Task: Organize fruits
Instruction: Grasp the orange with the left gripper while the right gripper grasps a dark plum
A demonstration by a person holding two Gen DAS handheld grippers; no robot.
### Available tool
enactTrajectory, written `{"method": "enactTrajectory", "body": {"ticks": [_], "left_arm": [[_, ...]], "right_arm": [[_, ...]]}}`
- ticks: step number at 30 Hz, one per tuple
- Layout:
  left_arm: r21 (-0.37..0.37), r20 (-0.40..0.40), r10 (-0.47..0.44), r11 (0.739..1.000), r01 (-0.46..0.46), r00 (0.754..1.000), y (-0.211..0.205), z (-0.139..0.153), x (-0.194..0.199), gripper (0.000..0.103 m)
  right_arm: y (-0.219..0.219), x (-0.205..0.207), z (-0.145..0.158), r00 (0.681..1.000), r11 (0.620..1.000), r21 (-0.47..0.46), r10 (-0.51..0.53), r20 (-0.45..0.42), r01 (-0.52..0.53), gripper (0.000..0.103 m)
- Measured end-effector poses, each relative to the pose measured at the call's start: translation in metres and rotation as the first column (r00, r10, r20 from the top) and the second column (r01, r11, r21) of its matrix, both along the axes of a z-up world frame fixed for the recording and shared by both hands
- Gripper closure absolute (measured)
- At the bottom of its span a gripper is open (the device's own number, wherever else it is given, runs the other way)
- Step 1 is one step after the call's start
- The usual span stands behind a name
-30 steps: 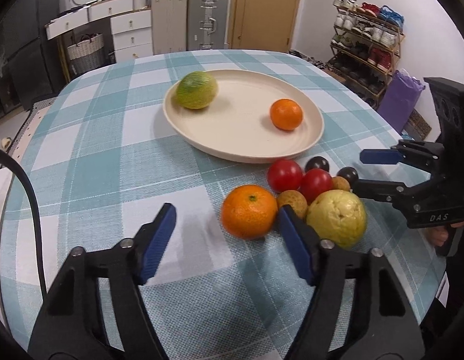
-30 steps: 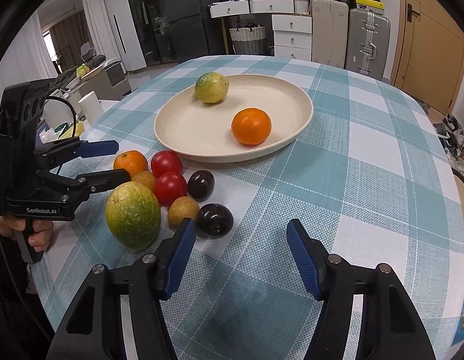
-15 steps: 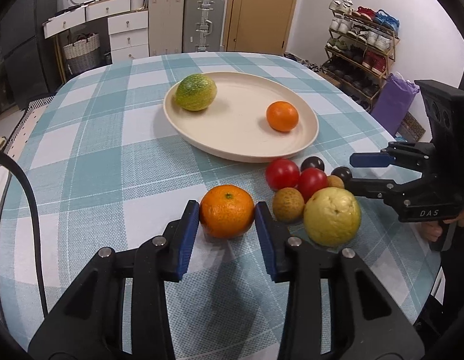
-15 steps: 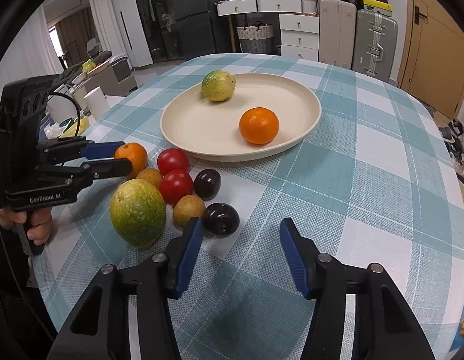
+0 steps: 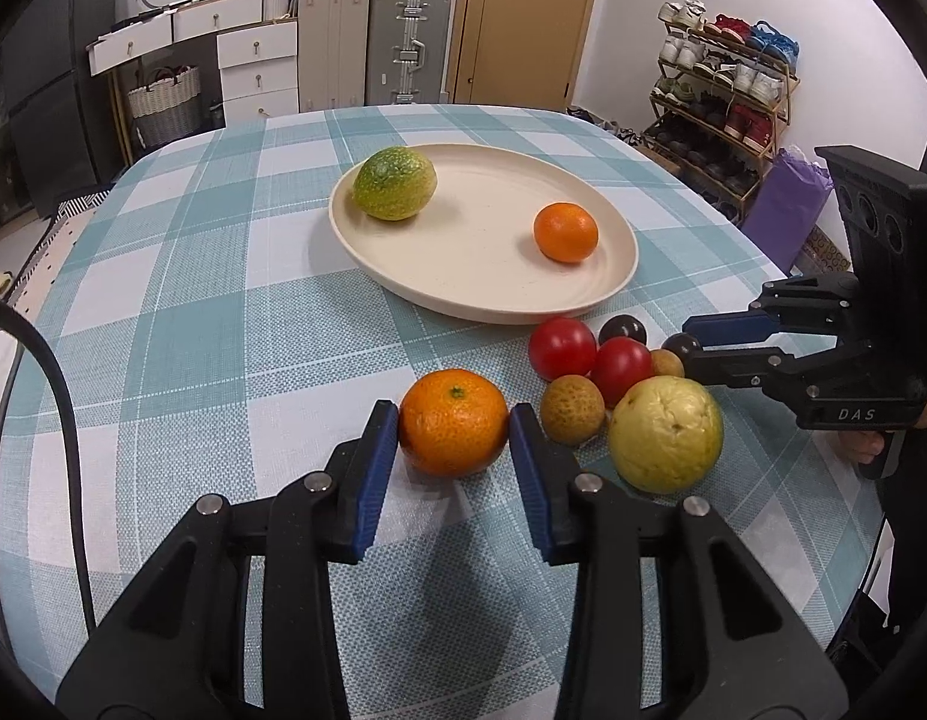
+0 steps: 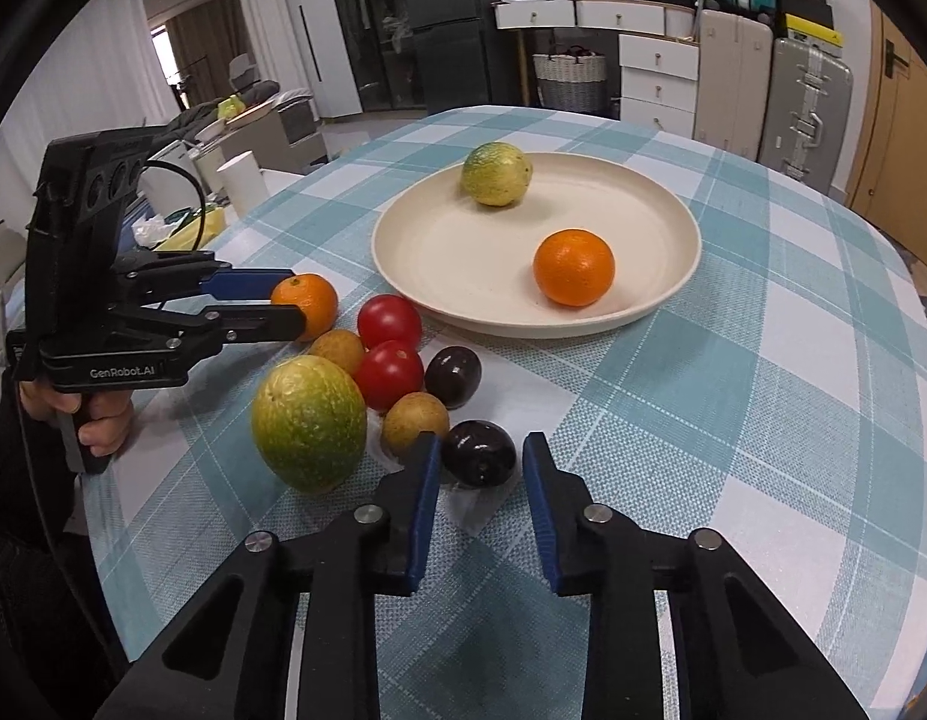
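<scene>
Orange peel fills the gap between the blue pads of the left hand-held gripper: both pads touch the sides of a loose orange that sits on the checked bench, just beside the heap of small fruit. The step in hand looks like the grasp on this orange, with the cream plate beyond it as the likely goal, since a green-yellow citrus and a second orange already lie there. The next move probably calls for a firm squeeze, a straight lift clear of the brown fruit next to it, and a gentle set-down in a free part of the plate so that nothing rolls.

The right hand-held gripper is spread, its pads on either side of a dark plum without pressing on it; the left pad looks very close to a small brown fruit and could nudge it as the pads come together. Two red tomatoes, another dark plum and a large green-yellow fruit remain on the bench.

Whether the orange has left the cloth cannot be told; its underside is hidden behind its own bulge. In the left wrist view the right hand-held gripper covers part of the near plum, and the person's hands show only at the edges.
</scene>
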State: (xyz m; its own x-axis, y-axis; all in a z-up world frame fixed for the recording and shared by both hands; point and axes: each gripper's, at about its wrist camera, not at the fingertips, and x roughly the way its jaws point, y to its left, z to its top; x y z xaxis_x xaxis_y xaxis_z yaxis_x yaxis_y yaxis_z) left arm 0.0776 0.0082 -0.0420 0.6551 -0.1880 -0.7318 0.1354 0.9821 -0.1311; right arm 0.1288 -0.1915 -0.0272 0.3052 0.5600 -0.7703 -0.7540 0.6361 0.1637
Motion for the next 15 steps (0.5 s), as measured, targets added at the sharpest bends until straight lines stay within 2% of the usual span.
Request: {"method": "enactTrajectory", "body": {"ticks": [10, 15], "left_arm": [[-0.003, 0.002, 0.005, 1.0, -0.005, 1.0, 0.0, 0.0, 0.0, 0.068], [-0.007, 0.002, 0.006, 1.0, -0.006, 1.0, 0.0, 0.0, 0.0, 0.068]], "right_arm": [[-0.009, -0.009, 0.004, 1.0, 1.0, 0.003, 0.0, 0.009, 0.0, 0.077], [-0.005, -0.009, -0.002, 1.0, 1.0, -0.01, 0.004, -0.014, -0.004, 0.076]]}}
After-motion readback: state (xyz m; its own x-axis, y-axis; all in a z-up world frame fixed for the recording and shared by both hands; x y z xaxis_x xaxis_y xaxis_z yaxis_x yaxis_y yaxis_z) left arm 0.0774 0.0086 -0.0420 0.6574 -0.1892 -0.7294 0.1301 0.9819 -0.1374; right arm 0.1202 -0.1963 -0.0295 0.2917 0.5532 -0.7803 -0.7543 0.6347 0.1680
